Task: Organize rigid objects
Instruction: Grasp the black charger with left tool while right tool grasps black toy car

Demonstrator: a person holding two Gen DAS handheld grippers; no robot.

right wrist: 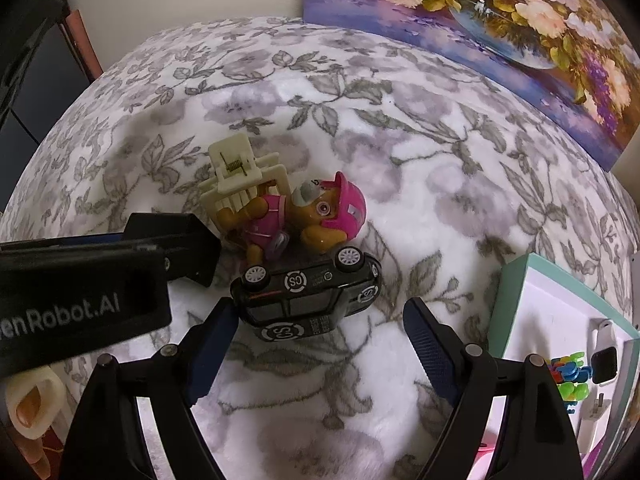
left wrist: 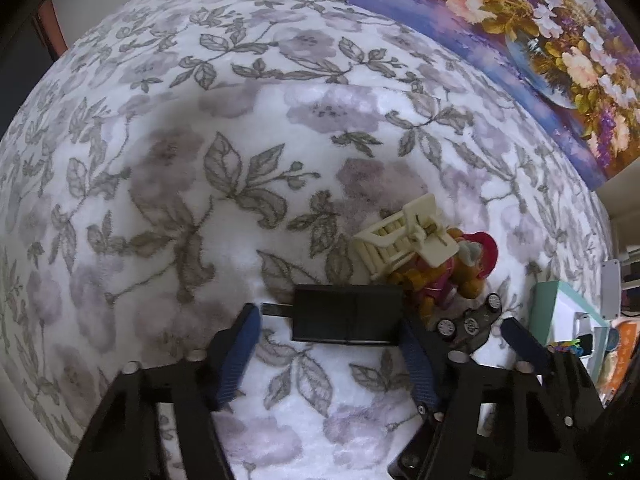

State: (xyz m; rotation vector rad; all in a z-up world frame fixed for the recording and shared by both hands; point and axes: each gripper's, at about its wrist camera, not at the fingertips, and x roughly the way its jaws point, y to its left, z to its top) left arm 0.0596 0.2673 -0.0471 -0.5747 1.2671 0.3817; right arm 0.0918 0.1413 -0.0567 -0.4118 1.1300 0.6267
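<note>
From where I stand, the bed's floral blanket (left wrist: 168, 208) lies bare across its whole left half, right out to the rounded left edge, so that side offers plenty of room to swing or set things down. The left gripper (left wrist: 326, 334) holds a black rectangular box (left wrist: 346, 313) between its blue pads (left wrist: 240, 344); the fingers sit close against the box's two ends, apparently pinching it, low over the blanket near the front edge, probably so it can be carried off without dragging. Just right of it the remaining toys are bunched together: a cream claw hair clip (right wrist: 240, 178) leans against a pup figure in a pink helmet (right wrist: 320, 212), and a black toy car (right wrist: 308, 296) lies tipped on its side, wheels up, touching the figure. The right gripper (right wrist: 316, 340) hovers over that car with its fingers spread wide and holding nothing; one pad is just beside the car's rear, the other well clear of its nose, which looks like a line-up for a grasp. Space tightens rightward: a teal-rimmed white box (right wrist: 508, 300) at the bed's right edge already holds a smartwatch (right wrist: 604, 354) and coloured plastic pieces (right wrist: 570, 376), likely the drop-off. A flower painting (right wrist: 480, 12) stands along the far right edge.
</note>
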